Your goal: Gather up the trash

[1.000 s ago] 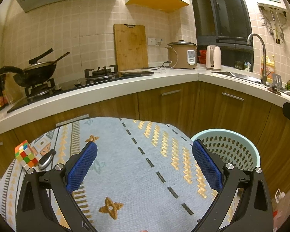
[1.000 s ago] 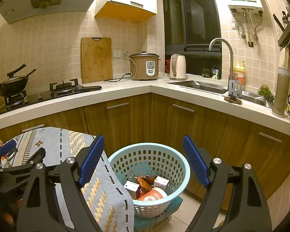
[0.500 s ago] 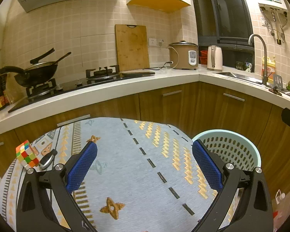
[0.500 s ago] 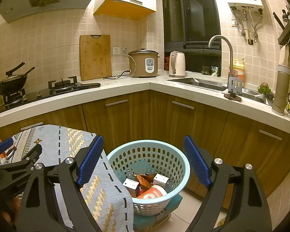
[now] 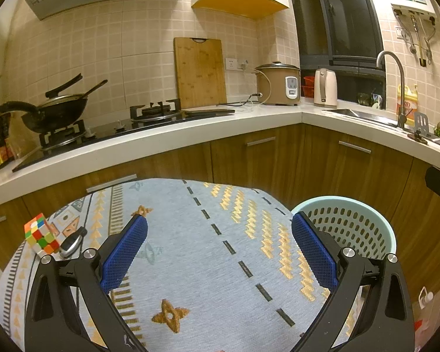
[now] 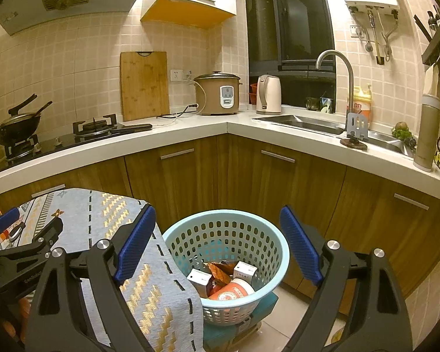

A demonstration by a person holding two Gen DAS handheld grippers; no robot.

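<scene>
Your left gripper [image 5: 218, 253] hangs over the cloth-covered counter [image 5: 208, 264] with its fingers [image 5: 123, 253] spread wide and nothing between them. Off to its left, near the counter's edge, sit a Rubik's cube [image 5: 41, 234] and a small dark-and-silver object [image 5: 72, 242] touching it; I cannot tell what that object is, and neither reads plainly as trash. The patterned cloth between and ahead of the fingers is bare.

The trash itself lies to the right and lower: small cartons [image 6: 200, 278], a crumpled wrapper [image 6: 218, 271] and an orange-labelled cup [image 6: 234, 290] rest in the bottom of the pale blue perforated basket [image 6: 281, 242], which stands on the floor just beside the counter's right edge. Your right gripper [image 6: 217, 248] is directly above that basket, fingers equally wide apart and empty, so it is the nearer hand by far.

Judging by this, little seems left to collect. Around you, an L-shaped kitchen worktop carries a wok [image 5: 55, 111], cutting board [image 5: 199, 72], rice cooker [image 5: 278, 83], kettle [image 5: 325, 88] and sink [image 6: 299, 121].
</scene>
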